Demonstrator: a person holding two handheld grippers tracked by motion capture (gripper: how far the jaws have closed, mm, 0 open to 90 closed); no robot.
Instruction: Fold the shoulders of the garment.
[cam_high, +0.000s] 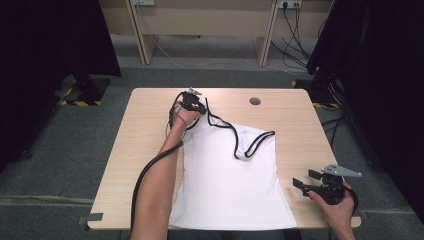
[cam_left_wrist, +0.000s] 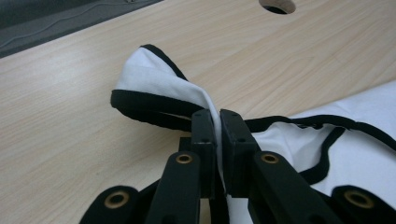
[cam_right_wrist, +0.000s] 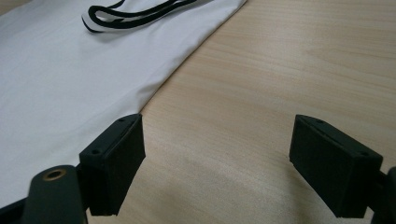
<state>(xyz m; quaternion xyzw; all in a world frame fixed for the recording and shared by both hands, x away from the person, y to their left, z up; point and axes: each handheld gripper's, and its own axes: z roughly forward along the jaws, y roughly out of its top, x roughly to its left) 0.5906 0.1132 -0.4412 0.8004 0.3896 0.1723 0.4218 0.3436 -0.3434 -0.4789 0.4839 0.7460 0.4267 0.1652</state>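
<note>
A white tank top (cam_high: 225, 175) with black trim lies flat on the wooden table (cam_high: 140, 125), hem toward the near edge. My left gripper (cam_high: 192, 102) is at the top's far left corner, shut on the left shoulder strap (cam_left_wrist: 154, 81), whose white cloth is pinched between the jaws of the left gripper (cam_left_wrist: 217, 116). The other strap (cam_high: 257, 142) lies folded back on the cloth. My right gripper (cam_high: 305, 181) is open beside the top's right edge, near the table's front right. In the right gripper view the right gripper (cam_right_wrist: 217, 163) holds nothing, with the tank top (cam_right_wrist: 70, 79) to its left.
A round cable hole (cam_high: 255, 101) sits in the table toward the far side. Dark curtains hang on both sides. Cables (cam_high: 295, 45) run along the floor beyond the table. Bare wood lies right of the garment.
</note>
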